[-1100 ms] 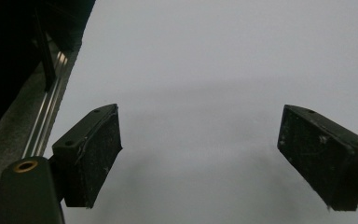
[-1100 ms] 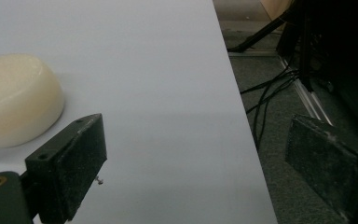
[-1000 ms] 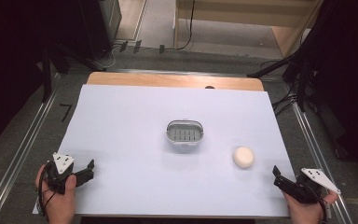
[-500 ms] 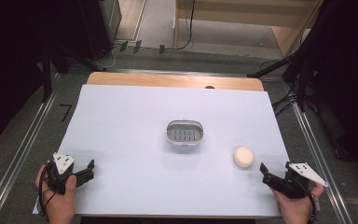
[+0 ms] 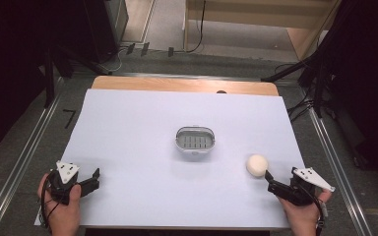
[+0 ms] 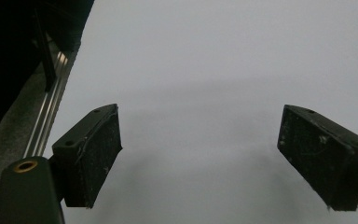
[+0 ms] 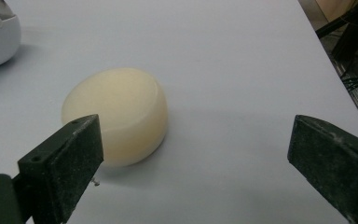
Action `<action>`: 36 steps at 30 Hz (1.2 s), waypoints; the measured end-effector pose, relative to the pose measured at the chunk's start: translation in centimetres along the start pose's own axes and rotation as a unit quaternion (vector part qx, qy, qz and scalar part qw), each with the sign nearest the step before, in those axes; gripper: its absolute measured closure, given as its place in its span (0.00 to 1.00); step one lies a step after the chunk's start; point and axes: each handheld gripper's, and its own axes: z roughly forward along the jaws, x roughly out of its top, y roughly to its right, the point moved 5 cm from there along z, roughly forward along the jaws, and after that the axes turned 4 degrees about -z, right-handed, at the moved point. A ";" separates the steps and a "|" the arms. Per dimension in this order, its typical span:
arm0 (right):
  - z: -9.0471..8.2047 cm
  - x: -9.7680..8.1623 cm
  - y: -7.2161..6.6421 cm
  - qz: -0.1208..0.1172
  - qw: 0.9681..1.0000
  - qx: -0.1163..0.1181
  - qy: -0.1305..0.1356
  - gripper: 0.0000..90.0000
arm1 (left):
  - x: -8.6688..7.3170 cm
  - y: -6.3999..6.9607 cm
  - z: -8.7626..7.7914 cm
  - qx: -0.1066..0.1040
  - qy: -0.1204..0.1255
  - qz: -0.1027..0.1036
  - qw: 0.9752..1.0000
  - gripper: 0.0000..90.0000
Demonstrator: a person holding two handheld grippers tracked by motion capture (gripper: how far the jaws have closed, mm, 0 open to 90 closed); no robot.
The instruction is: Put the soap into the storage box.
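Right gripper (image 5: 267,175) sits at the near right of the bench (image 5: 128,128), jaws spread wide after opening further just now, nothing between the pads; the cream, rounded soap-like lump (image 5: 257,164) lies on the white surface just ahead of them, slightly toward the left jaw in the right gripper view (image 7: 116,114), not touched. Left gripper (image 5: 96,176) rests at the near left corner, jaws also spread over bare bench. Small white oval dish (image 5: 195,141) with a slotted insert stands mid-bench, apart from the lump, up and to its left.
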 end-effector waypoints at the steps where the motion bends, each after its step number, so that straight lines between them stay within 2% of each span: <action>1: 0.0 0.0 -0.1 0.001 1.000 0.001 -0.001 0.04 | 0.0 0.0 0.0 0.000 0.000 0.000 1.000 0.16; 19: 1.8 0.3 -2.5 -0.025 1.000 0.013 -0.013 0.04 | 0.0 0.0 0.0 0.001 0.000 0.001 1.000 0.16; 23: 2.2 0.5 -2.8 -0.019 1.000 0.017 -0.014 0.04 | 0.0 0.0 0.0 0.001 -0.001 0.002 1.000 0.16; 31: 3.4 0.7 -3.1 -0.007 0.999 0.022 -0.042 0.05 | 0.0 0.0 0.0 0.003 -0.001 0.005 1.000 0.16; 36: 3.8 0.7 -3.7 -0.021 0.998 0.018 -0.053 0.12 | 0.0 0.1 0.0 0.003 -0.001 0.005 1.000 0.16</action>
